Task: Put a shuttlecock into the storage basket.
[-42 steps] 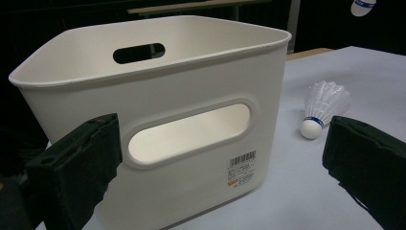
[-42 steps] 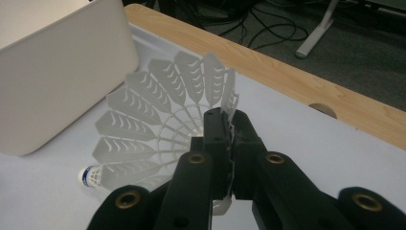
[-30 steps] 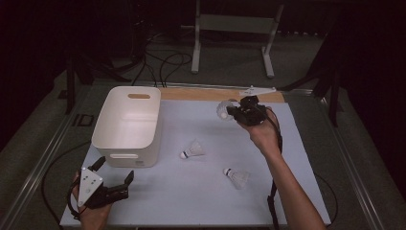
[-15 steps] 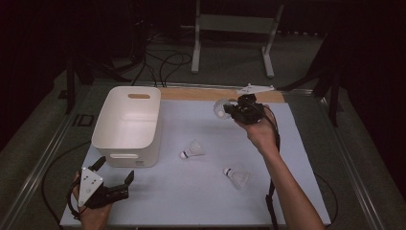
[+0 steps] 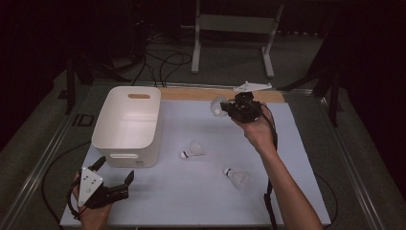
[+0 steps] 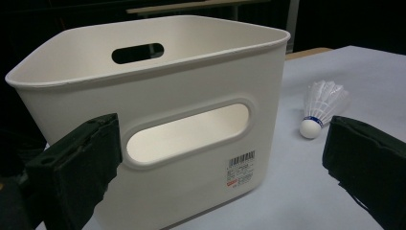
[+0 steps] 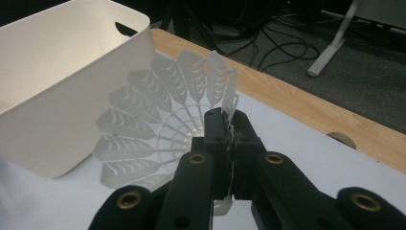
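Right gripper view: the right claw (image 7: pixel 229 132) pinches a shuttlecock (image 7: pixel 158 124) by its thin skirt rim, right of the white bin (image 7: pixel 57 81). So slight a hold could slip or crush feathers before the bin; the left claw (image 5: pixel 112 179), spread, idles at lower left.

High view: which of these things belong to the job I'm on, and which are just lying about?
Part of the job:
- held shuttlecock, its skirt pinched in the right gripper
- two loose shuttlecocks on the table
- white bin
- left gripper, jaws open, idle beside the bin

Just lying about:
- floor cables
- white metal stand
- wooden strip
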{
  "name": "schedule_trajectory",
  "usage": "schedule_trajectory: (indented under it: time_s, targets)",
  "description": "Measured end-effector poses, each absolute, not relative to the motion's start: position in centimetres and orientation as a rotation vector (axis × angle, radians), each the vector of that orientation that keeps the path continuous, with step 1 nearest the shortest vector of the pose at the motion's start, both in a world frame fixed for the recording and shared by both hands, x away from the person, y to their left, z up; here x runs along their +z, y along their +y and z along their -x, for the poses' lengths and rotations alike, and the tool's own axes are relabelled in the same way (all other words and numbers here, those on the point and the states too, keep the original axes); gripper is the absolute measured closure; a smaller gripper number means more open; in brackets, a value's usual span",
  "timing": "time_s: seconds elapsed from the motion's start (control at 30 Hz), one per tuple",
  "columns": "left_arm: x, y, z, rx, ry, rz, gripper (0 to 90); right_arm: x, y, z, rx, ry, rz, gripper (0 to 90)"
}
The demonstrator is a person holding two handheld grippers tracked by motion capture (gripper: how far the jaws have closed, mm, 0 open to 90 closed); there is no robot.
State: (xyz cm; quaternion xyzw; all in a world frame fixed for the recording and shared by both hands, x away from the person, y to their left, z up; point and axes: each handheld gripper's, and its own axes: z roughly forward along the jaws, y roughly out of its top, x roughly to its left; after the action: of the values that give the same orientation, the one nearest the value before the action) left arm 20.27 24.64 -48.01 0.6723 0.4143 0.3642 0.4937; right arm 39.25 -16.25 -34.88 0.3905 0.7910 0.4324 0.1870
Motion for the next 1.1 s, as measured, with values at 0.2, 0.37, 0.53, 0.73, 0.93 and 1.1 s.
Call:
schedule_trajectory:
  time_s: [0.2, 0.37, 0.53, 0.73, 0.93, 1.1]
  targets:
    - [-48.0, 24.6, -20.3, 0.884, 1.003, -1.632, 0.4, -34.6, -15.9, -39.3, 1.229, 2.23, -1.086, 88.6]
    - [-48.0, 24.6, -20.3, 0.883, 1.005, -1.631, 0.4, -34.1, -15.4, -39.2, 1.236, 2.227, -1.073, 88.6]
    - [-48.0, 24.6, -20.3, 0.884, 1.003, -1.632, 0.4, -33.7, -15.2, -39.2, 1.262, 2.226, -1.07, 88.6]
    - [-48.0, 24.6, -20.3, 0.885, 1.002, -1.635, 0.5, -33.6, -14.9, -39.1, 1.29, 2.221, -1.068, 88.6]
    - [-48.0, 24.6, -20.3, 0.885, 1.001, -1.633, 0.4, -33.4, -14.5, -39.0, 1.3, 2.222, -1.056, 88.6]
    - [-48.0, 24.6, -20.3, 0.885, 1.001, -1.634, 0.4, -33.2, -14.1, -39.0, 1.307, 2.222, -1.05, 88.6]
